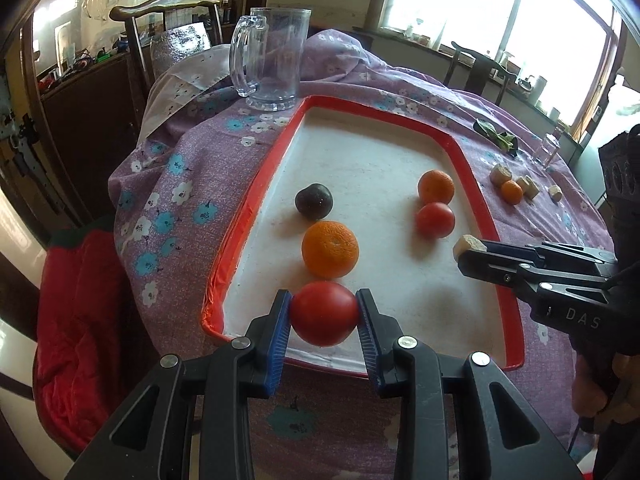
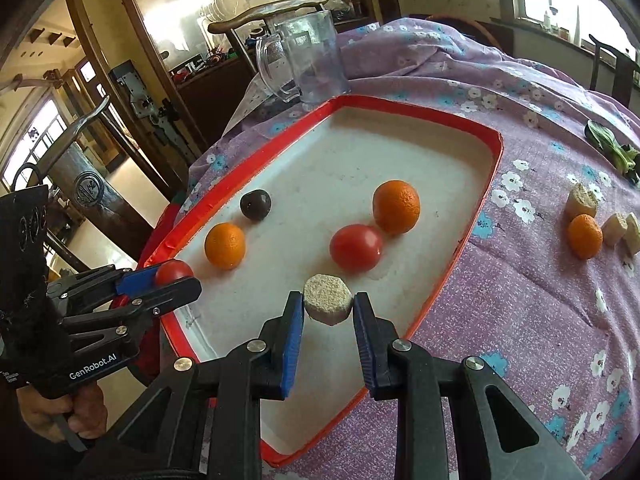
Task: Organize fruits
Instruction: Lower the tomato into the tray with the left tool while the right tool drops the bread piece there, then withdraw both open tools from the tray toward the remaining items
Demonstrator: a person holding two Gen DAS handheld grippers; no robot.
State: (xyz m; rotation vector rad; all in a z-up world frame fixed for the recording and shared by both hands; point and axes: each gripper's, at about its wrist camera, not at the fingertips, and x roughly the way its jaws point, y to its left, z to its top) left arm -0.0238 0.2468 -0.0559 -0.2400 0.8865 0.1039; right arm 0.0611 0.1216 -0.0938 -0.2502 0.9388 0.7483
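Note:
A white tray with a red rim [image 1: 256, 184] [image 2: 486, 184] lies on the purple flowered cloth. My left gripper [image 1: 323, 312] [image 2: 176, 274] is shut on a red tomato [image 1: 324, 314] [image 2: 173, 271] over the tray's near edge. My right gripper [image 2: 328, 306] [image 1: 464, 248] is shut on a pale beige chunk [image 2: 328, 305] [image 1: 468, 243] over the tray's right side. In the tray lie an orange [image 1: 330, 249] [image 2: 225, 245], a dark round fruit [image 1: 314, 199] [image 2: 256, 205], a second orange [image 1: 436, 187] [image 2: 396, 206] and a second tomato [image 1: 435, 220] [image 2: 356, 247].
A glass mug [image 1: 272, 60] [image 2: 308, 56] stands behind the tray. On the cloth to the right lie a small orange [image 1: 512, 192] [image 2: 585, 236], several beige chunks [image 1: 501, 174] [image 2: 581, 199], green leaves [image 1: 496, 134] [image 2: 612, 146] and a small glass [image 1: 550, 150]. Chairs stand around the table.

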